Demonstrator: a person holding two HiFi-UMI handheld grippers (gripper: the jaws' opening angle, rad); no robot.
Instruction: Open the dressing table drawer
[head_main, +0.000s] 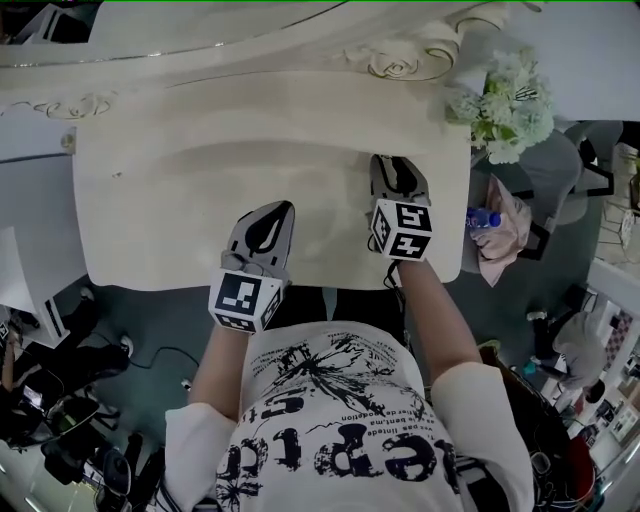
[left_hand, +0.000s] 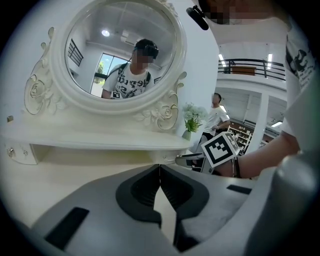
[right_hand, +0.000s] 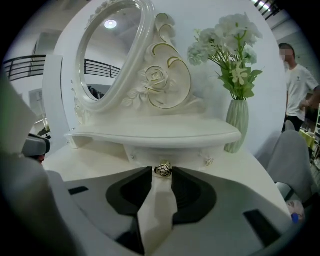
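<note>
Dressing table drawer (right_hand: 170, 154) shut, its gold knob (right_hand: 163, 169) between the spread tips of the right gripper (right_hand: 161, 176) (pads not pressing it), left gripper (left_hand: 159, 169) pressed together, empty

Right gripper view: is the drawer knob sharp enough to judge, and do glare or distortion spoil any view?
Right gripper view: the knob is sharp; fisheye bends the shelf, corners black. Left gripper view: heavier bowing; the mirror reflects a bright lamp and window, no blinding glare. Head view: even light, pale table top low in contrast.
</note>
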